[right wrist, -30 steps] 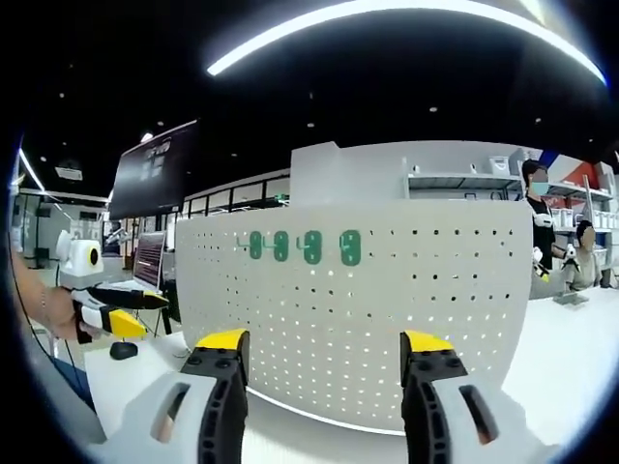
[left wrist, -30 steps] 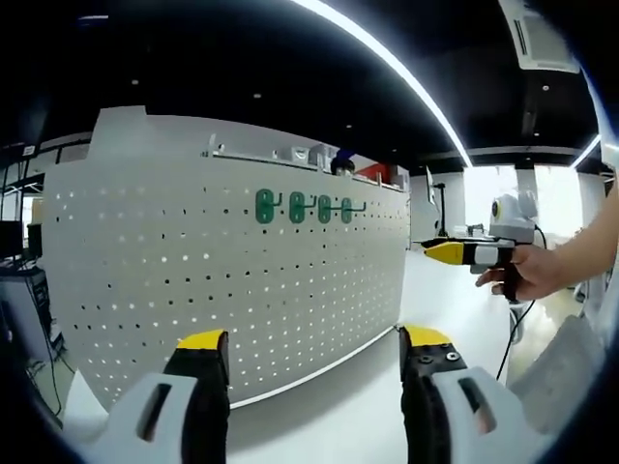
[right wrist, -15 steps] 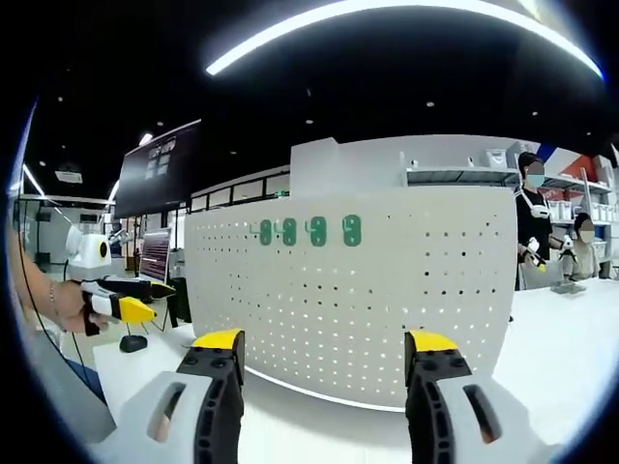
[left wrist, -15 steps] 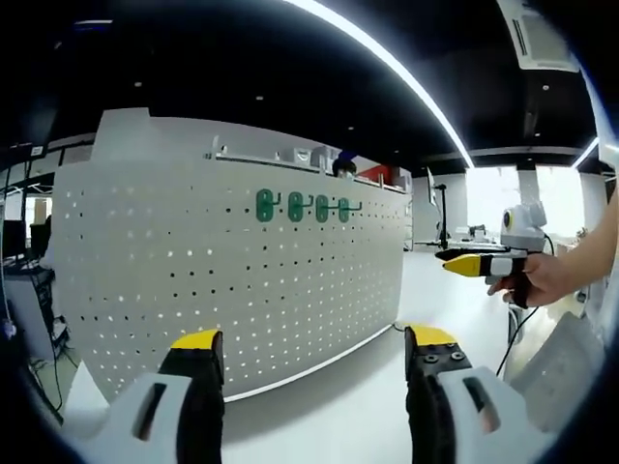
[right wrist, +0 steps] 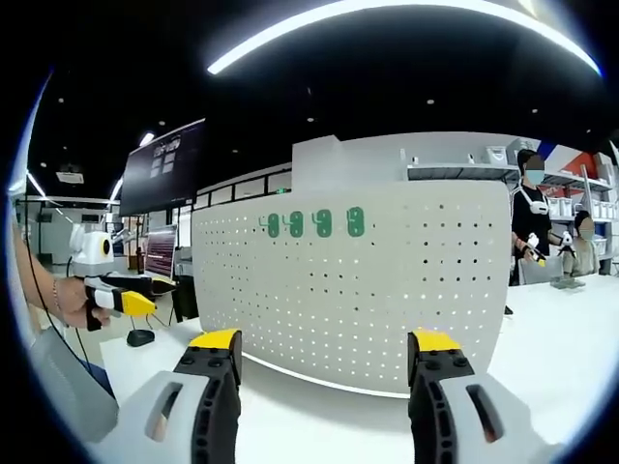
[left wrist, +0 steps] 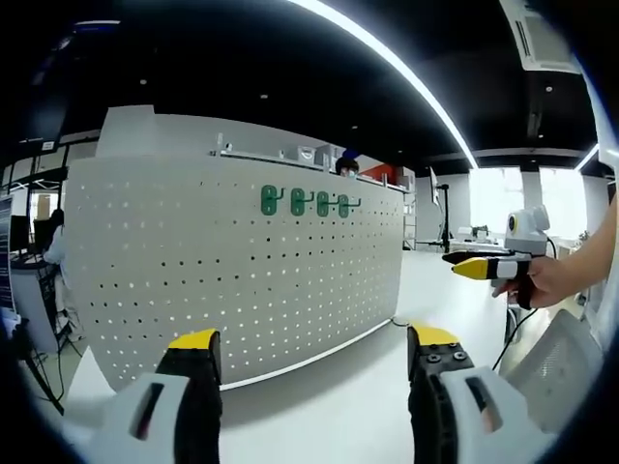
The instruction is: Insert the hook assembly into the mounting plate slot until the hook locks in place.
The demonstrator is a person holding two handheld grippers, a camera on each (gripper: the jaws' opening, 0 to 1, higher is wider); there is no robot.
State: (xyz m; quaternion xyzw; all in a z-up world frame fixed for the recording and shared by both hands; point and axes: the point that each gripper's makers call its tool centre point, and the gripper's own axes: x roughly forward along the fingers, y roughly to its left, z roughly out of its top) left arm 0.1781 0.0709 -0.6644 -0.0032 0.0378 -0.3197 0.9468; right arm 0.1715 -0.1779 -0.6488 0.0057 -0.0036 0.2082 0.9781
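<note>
Standing upright on the white table: white pegboard (left wrist: 242,280) (right wrist: 387,290), curved by the lens, dotted with rows of small holes. Hanging in a level row near its top edge: four green hooks (left wrist: 303,202) (right wrist: 314,224), close together, each plate sitting flat against the board, thin prongs projecting outward.

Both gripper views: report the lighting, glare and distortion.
Left gripper view: fisheye bends the pegboard into a bulge; the ceiling light strip and far windows blow out white, against a dark ceiling. Right gripper view: the light strip arcs overhead, and the green hooks stay sharp on the evenly lit pegboard.
</note>
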